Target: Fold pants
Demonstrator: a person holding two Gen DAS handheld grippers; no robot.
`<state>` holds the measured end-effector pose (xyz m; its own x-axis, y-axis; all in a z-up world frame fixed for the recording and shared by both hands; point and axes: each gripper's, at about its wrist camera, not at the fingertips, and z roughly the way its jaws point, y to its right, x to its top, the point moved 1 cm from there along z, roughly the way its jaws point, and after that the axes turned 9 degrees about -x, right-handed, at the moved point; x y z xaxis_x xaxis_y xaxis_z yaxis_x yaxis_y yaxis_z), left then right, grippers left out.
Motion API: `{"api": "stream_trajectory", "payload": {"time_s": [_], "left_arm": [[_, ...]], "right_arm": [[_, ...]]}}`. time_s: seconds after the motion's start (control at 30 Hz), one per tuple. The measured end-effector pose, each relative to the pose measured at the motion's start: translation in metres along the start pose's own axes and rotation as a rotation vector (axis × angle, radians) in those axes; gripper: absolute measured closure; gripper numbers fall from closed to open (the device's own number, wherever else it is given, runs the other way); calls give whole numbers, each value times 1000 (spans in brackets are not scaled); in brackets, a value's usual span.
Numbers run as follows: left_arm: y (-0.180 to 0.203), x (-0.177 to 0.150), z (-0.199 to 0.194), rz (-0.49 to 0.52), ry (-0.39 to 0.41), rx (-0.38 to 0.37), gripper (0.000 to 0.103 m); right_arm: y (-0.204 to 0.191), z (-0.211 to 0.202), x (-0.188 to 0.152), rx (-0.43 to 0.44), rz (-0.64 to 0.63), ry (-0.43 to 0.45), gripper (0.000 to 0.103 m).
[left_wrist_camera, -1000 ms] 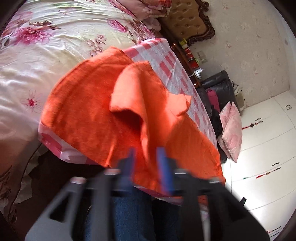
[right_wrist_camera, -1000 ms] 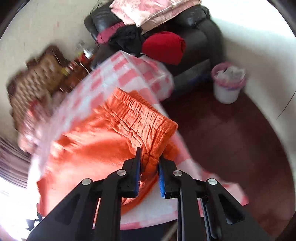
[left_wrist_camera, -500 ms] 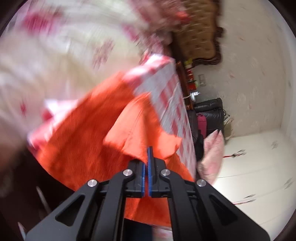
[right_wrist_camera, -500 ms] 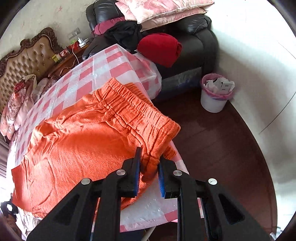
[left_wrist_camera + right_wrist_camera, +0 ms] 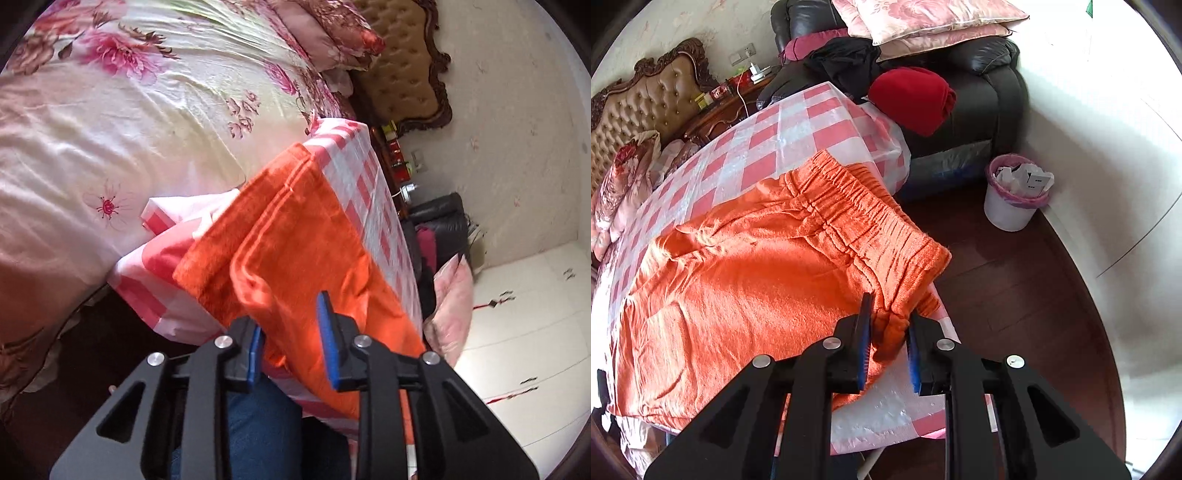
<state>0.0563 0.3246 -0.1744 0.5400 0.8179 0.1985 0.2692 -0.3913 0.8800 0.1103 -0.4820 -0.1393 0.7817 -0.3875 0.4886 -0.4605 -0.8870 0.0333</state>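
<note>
Orange pants lie spread on a table with a pink-and-white checked cloth. Their elastic waistband is at the table's right end, its near corner bunched between the pads of my right gripper, which is shut on it. In the left wrist view the leg ends of the pants lie folded one over the other on the cloth. My left gripper is open, its jaws wide apart around the near hem.
A flowered bed lies left of the table. A black armchair with pillows and a red garment stands beyond the table's end. A white bin stands on the dark wood floor. White cabinets line the wall.
My left gripper was shut on the hem half a second ago and has opened; the leg end now lies flat. My right gripper still holds the waistband corner.
</note>
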Motion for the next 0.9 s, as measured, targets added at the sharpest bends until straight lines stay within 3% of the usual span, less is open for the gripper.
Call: {"api": "stream_trajectory", "payload": {"time_s": [0.03,0.17,0.23,0.27,0.33,0.43,0.5,0.57,0.63,0.8,0.9], "left_arm": [[-1,5,-1,14,4,35,98],[24,8,-3,209,37,175,96],[30,5,-1,318,42,318,84],[29,5,-6,334,68,375,66],[34,8,-18,355,110,353,54],[62,31,-14,472,134,339,56],[78,45,9,557,74,293,56],[90,55,41,681,3,352,56],[92,61,64,735,-50,376,56],[88,61,108,811,-154,445,78],[80,56,113,830,-151,496,87]], "right_arm": [[-1,0,0,-8,-6,1,86],[-8,-3,-1,-48,-35,0,86],[-16,-5,-1,-80,-70,4,86],[-19,-7,-1,-97,-88,12,86],[-20,-8,-1,-107,-104,15,86],[-24,-6,-1,-128,-130,14,85],[-27,-6,-2,-146,-145,16,85],[-29,-8,-1,-153,-151,19,85],[-29,-9,-1,-156,-149,21,85],[-30,-8,-5,-165,-154,14,85],[-30,-7,-4,-168,-158,11,85]]}}
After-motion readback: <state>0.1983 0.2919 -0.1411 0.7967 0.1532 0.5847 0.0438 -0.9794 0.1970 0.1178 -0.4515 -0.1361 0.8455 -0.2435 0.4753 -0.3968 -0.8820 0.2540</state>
